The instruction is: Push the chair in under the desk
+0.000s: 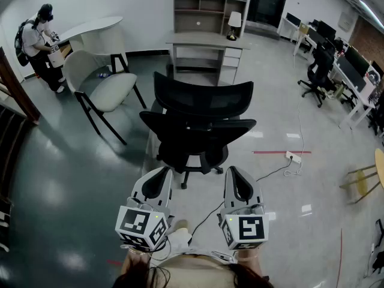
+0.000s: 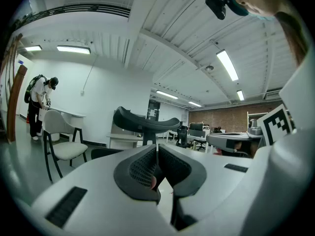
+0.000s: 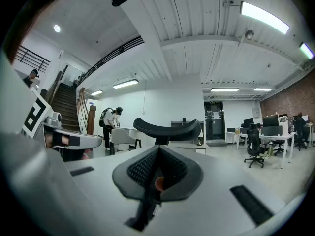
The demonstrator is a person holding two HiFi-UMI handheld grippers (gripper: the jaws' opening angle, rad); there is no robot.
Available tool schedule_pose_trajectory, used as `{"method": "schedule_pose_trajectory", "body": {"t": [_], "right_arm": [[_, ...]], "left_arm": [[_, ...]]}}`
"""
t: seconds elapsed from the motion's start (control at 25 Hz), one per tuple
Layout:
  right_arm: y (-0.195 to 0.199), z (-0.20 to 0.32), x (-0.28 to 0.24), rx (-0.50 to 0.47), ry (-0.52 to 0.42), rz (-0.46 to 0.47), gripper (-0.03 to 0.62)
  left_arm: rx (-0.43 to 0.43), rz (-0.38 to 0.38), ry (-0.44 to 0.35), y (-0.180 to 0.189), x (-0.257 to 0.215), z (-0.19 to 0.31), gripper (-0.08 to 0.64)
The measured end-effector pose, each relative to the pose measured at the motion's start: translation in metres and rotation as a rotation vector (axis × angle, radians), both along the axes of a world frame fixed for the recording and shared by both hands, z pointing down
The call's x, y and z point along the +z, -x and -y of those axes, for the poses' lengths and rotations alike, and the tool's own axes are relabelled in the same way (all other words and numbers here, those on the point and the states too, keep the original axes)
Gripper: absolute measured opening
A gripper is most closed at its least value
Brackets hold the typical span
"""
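Observation:
A black mesh office chair [image 1: 198,122] stands with its back toward me, between me and a grey desk with a hutch [image 1: 207,41] by the far wall. Its headrest shows in the left gripper view [image 2: 145,121] and in the right gripper view [image 3: 167,128]. My left gripper [image 1: 161,179] and right gripper [image 1: 237,177] are side by side just behind the chair's backrest, apart from it. Both are held level, jaws shut with nothing between them. In each gripper view the black pads meet, at the left gripper [image 2: 156,154] and at the right gripper [image 3: 158,156].
A beige chair [image 1: 99,80] stands at the left next to a white curved table [image 1: 90,26], where a person [image 1: 37,44] stands. A power strip with cable [image 1: 293,158] lies on the floor right of the chair. Office desks and chairs [image 1: 336,71] line the right side.

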State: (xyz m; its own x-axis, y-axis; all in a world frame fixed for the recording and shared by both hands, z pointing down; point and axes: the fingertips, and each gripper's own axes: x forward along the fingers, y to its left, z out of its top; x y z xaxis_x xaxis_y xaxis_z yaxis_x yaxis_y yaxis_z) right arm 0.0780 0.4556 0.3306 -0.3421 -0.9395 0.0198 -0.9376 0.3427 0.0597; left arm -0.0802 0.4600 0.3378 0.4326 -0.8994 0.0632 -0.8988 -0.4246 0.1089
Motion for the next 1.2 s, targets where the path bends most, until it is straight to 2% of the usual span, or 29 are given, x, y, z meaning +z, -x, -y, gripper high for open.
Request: {"method": "schedule_pose_trajectory", "body": {"t": [0.24, 0.64, 0.88, 1.2], "right_arm": [[0.006, 0.013, 0.002, 0.025, 0.003, -0.004, 0.022], [0.005, 0.037, 0.003, 0.106, 0.025, 0.06, 0.023], [0.002, 0.05, 0.01, 0.156, 0.053, 0.016, 0.023], [0.004, 0.064, 0.016, 0.165, 0.068, -0.038, 0.025]], "left_arm": [[0.006, 0.021, 0.01, 0.013, 0.005, 0.016, 0.021], [0.051, 0.085, -0.019, 0.026, 0.014, 0.048, 0.021], [0.062, 0.103, -0.028, 0.037, 0.018, 0.066, 0.023], [0.093, 0.153, -0.016, 0.038, 0.028, 0.085, 0.023]]}}
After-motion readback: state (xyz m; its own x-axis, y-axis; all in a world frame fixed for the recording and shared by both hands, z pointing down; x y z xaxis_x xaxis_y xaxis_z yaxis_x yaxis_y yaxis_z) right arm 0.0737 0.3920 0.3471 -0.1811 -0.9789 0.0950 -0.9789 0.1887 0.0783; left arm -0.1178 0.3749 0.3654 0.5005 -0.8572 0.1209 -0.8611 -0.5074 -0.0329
